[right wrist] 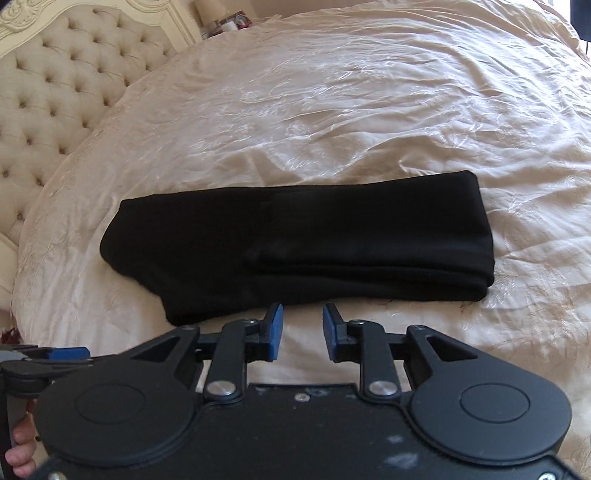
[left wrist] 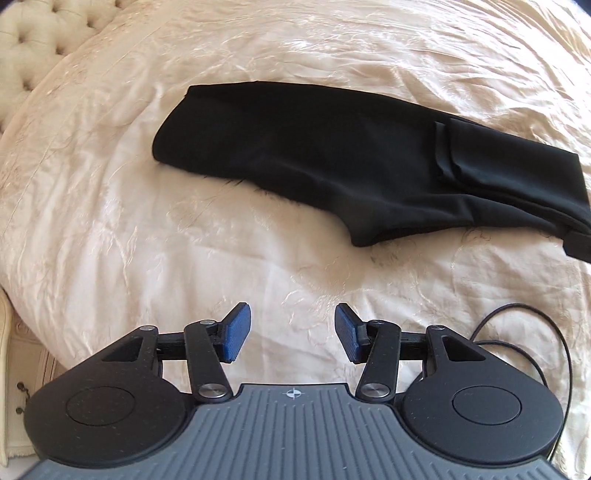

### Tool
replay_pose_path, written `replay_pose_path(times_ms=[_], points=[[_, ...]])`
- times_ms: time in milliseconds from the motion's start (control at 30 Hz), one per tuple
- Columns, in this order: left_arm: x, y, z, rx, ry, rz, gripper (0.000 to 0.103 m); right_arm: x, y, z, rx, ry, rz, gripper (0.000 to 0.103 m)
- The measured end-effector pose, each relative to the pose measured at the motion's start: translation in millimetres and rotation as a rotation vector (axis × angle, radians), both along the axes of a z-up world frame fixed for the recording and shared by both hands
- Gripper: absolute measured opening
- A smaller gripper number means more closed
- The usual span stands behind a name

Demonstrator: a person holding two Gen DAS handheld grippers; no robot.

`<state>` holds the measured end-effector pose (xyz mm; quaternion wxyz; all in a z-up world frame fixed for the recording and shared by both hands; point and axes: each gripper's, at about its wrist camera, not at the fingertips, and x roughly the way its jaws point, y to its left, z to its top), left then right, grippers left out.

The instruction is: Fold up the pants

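Black pants (left wrist: pixel 332 155) lie folded into a long band on the cream bedspread, with the legs doubled over on top. In the right wrist view the pants (right wrist: pixel 295 251) stretch across the middle, their folded end at the right. My left gripper (left wrist: pixel 292 338) hovers over bare bedspread well short of the pants, open, with nothing between its blue pads. My right gripper (right wrist: pixel 302 330) hangs just in front of the pants' near edge, open by a narrower gap, holding nothing. Part of the left gripper (right wrist: pixel 44 360) and a hand show at the left edge of that view.
The cream bedspread (right wrist: pixel 351 110) is wrinkled all around the pants. A tufted headboard (right wrist: pixel 59 85) rises at the upper left, with small items on a stand (right wrist: pixel 229 22) behind it. A thin black cable (left wrist: pixel 532 332) loops at the right of the left wrist view.
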<state>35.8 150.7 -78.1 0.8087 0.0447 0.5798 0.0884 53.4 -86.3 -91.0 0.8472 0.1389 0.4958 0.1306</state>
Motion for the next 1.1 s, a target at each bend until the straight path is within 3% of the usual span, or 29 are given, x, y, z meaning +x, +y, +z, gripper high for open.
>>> replay_pose_path(times_ms=[200,333,533,633,767,1100], points=[[-14,12,1,0.0,0.017,0.023,0.049,-17,27,-1,0.022,0.032,0.093,0.028],[-5,28,2,-0.017,0.02,0.029,0.049,-15,43,-1,0.036,0.053,0.089,0.028],[17,51,5,-0.015,-0.003,-0.055,0.049,-3,89,2,0.025,0.02,0.095,0.028],[30,71,4,-0.015,-0.008,-0.072,0.049,13,115,-3,0.022,0.028,0.076,0.025],[45,105,-1,-0.061,-0.002,-0.094,0.049,37,146,-11,-0.031,0.031,0.041,0.009],[78,162,-15,-0.076,-0.006,-0.154,0.048,71,181,-42,-0.082,0.119,-0.087,0.009]])
